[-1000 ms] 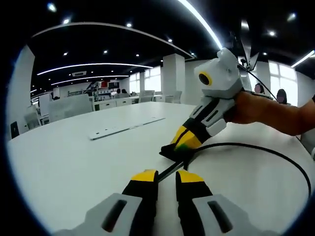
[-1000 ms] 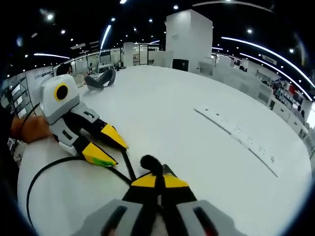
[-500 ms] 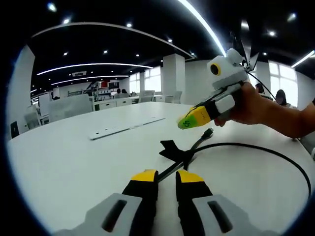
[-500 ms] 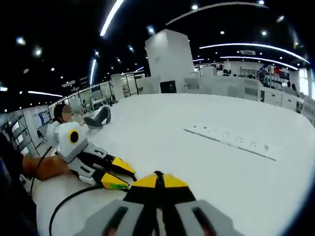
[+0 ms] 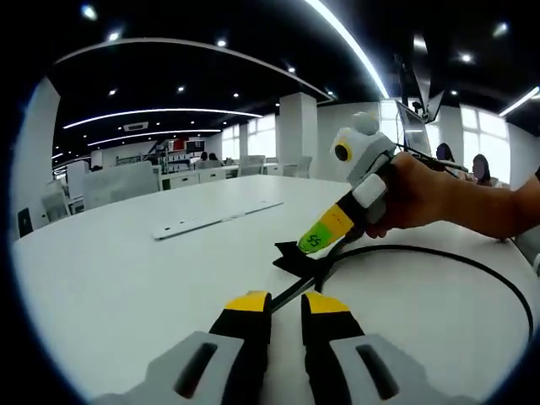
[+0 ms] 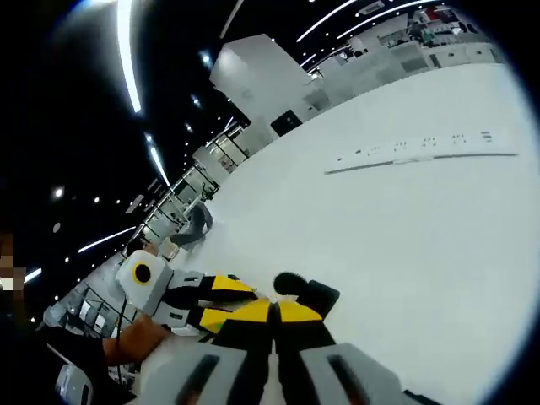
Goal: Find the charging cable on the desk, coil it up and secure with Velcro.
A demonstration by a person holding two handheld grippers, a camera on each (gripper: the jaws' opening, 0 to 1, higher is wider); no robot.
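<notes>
While the left claw [image 5: 285, 305] pinches the cable [image 5: 439, 253], the right claw [image 6: 272, 312] sits closed beside the Velcro strap [image 5: 297, 256].

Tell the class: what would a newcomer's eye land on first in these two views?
In the left gripper view, the right gripper tilts down at the black Velcro strap where the black cable loops across the white desk. Nearer, the left gripper pinches the cable.

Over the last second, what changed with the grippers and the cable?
The right gripper let go of the strap, lifted off the desk, then came back down beside the strap with jaws shut. The left gripper stayed clamped on the cable, which kept its loop.
</notes>
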